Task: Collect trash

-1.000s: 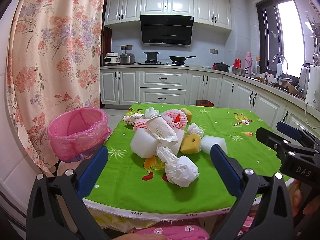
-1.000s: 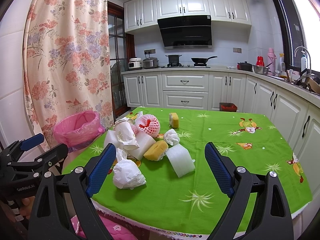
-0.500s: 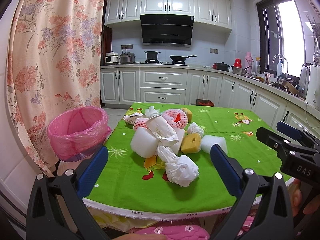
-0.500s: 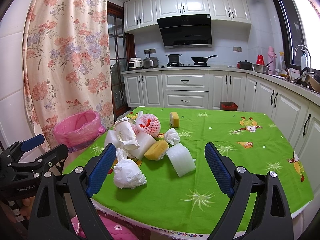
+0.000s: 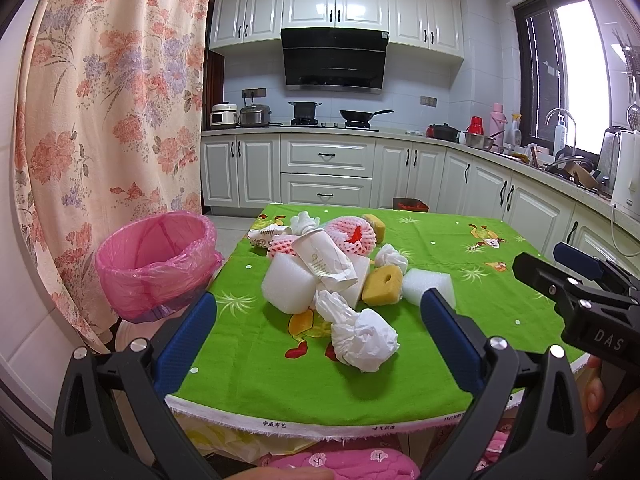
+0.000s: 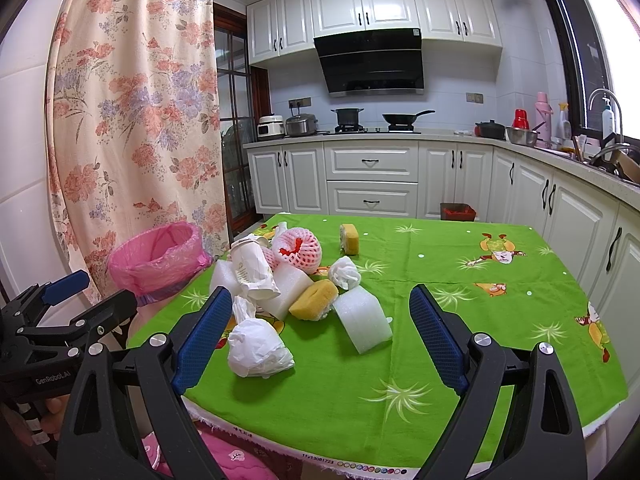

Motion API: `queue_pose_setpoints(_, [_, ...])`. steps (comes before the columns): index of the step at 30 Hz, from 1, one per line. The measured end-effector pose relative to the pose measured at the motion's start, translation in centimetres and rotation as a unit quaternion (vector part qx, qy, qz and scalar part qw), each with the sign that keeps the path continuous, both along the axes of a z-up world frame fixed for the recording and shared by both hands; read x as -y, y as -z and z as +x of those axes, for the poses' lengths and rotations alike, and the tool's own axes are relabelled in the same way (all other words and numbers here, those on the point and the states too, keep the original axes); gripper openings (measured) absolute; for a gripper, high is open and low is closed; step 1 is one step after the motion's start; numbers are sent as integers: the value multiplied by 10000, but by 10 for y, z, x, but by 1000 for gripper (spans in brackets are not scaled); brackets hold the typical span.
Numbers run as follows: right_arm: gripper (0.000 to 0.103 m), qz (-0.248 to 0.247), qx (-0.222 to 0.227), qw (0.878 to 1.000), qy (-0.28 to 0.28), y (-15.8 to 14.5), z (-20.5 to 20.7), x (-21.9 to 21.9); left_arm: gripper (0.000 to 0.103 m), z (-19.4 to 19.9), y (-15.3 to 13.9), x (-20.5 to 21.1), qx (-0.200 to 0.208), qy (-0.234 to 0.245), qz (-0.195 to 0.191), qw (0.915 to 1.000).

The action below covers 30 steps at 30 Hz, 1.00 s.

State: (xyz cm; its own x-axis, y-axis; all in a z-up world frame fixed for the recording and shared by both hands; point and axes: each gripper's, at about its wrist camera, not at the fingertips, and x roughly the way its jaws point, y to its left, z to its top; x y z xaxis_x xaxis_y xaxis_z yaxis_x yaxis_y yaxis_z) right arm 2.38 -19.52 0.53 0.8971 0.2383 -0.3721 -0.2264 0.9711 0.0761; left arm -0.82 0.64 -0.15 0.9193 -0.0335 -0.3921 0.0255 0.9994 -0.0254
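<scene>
Ahead of both fingers sets, on green-clothed worktop (image 5: 460,240): trash heap. Left gripper (image 5: 318,334) fingers spread wide, empty; crumpled white bag (image 5: 362,338) between them, untouched. Right gripper (image 6: 320,336) fingers wide, empty; white foam block (image 6: 362,320) between them. Pink-lined bin (image 5: 154,260) beyond left fingers, beside worktop edge.

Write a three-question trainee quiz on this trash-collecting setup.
1. True or false: the left tongs grip the crumpled white bag.
2. Where is the pink-lined bin? A) on the table B) beside the table's left edge C) under the window
3. Fill in: the yellow sponge with a hole lies on the ____ tablecloth.

Key: 1 false, both tongs are open and empty, right tongs too; 2 B; 3 green.
</scene>
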Motion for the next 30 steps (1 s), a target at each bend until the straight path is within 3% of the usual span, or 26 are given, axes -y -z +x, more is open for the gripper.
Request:
queue_pose_setpoints(15, [85,-62,54,9999,131,2,2,2,99,-1,8,1,-100,23,23,9999])
queue_pose_setpoints(24, [85,50,-356,9985,416,38,41,30,99,60,38,-1,-574,80,-261,9980])
queue_pose_setpoints(30, [85,-90,-620,9977,247,69,77,29,98,91,74,18,-691,173,-146,9974])
